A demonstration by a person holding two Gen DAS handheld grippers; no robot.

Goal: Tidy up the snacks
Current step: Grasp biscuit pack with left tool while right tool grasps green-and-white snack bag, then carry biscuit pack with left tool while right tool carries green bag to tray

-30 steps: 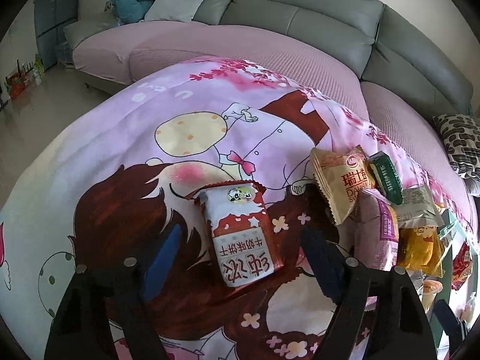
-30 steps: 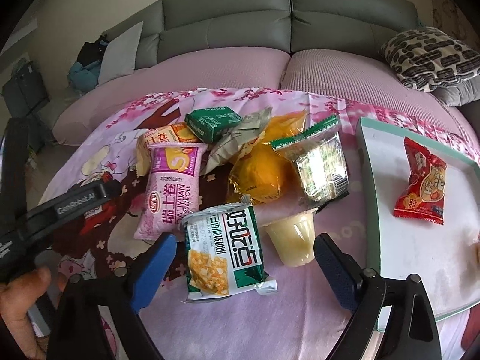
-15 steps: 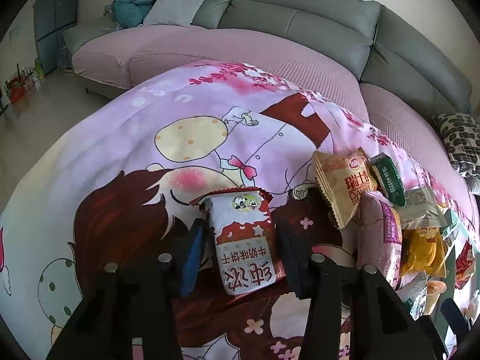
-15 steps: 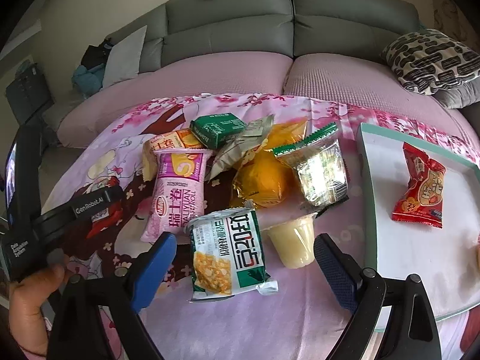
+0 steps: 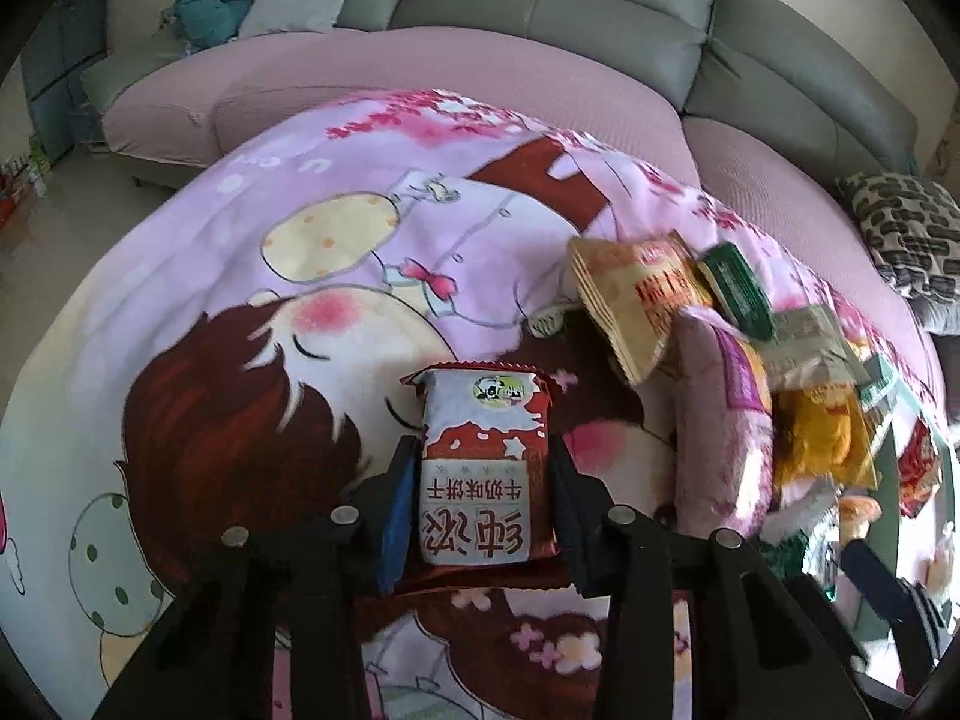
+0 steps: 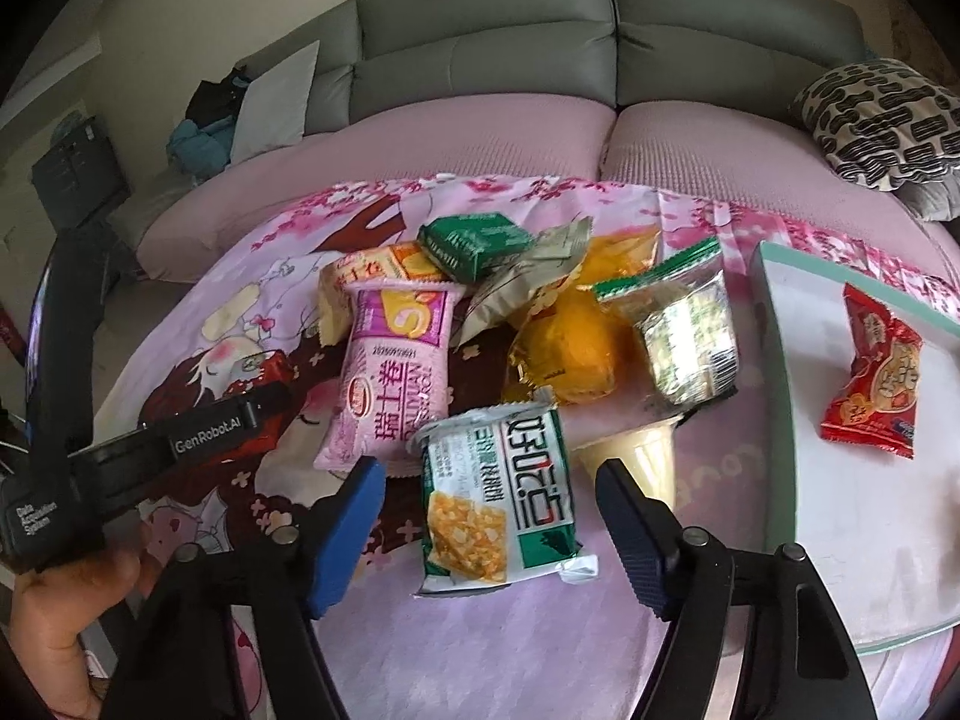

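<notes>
Red-white biscuit pack (image 5: 480, 468) on the pink sheet (image 5: 240, 276), left gripper (image 5: 480, 498) closing, pads pressing both its sides. Right view: right gripper (image 6: 486, 516) closing astride green pack (image 6: 501, 492), pads clear; tray (image 6: 774, 420) just beside.

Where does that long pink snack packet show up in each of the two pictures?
Left wrist view: the pink packet lies at right of centre, seen edge-on.
Right wrist view: it lies left of centre, face up.
Shared landmark: the green box, just beyond its far end in both.
</notes>
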